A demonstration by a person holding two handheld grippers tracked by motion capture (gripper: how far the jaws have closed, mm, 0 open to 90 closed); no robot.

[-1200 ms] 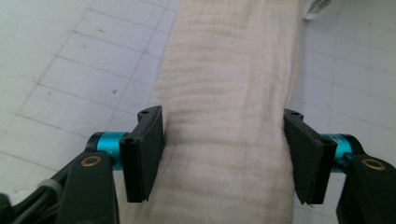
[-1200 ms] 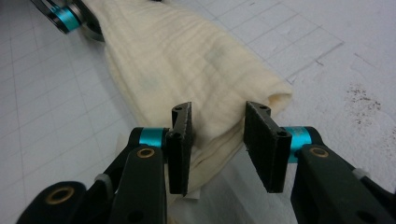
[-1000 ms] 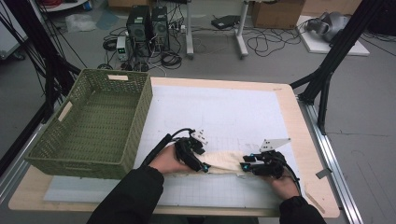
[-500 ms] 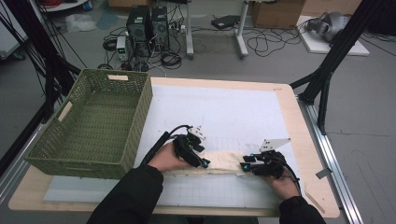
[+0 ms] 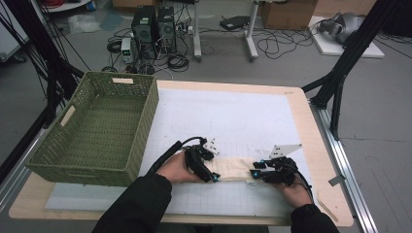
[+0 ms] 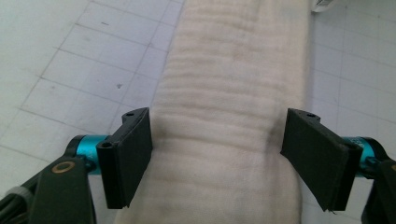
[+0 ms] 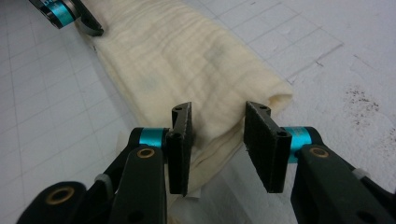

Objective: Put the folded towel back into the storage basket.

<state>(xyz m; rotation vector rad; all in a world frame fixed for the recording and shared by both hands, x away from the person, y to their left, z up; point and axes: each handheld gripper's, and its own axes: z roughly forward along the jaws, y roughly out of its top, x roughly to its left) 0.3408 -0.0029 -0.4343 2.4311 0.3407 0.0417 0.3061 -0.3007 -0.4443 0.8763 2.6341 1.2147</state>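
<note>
A cream cloth (image 5: 235, 168), folded into a long strip, lies on the white gridded mat (image 5: 233, 116) near the table's front. My left gripper (image 5: 208, 171) is at its left end. In the left gripper view it (image 6: 217, 154) stands open, a jaw on each side of the cloth (image 6: 233, 93), which runs between them. My right gripper (image 5: 257, 174) is at the strip's right end. In the right gripper view it (image 7: 217, 135) is open, with the folded corner of the cloth (image 7: 187, 60) lying in the gap between its jaws.
A green woven basket (image 5: 145, 116) stands on the table's left side, close to the left hand. The left gripper (image 7: 65, 14) shows at the far end of the cloth in the right gripper view. Computers and cables lie on the floor beyond the table.
The left gripper has shifted slightly toward the table's front at the cloth's left end, and the cloth now lies as a flatter strip. The right gripper has barely moved.
</note>
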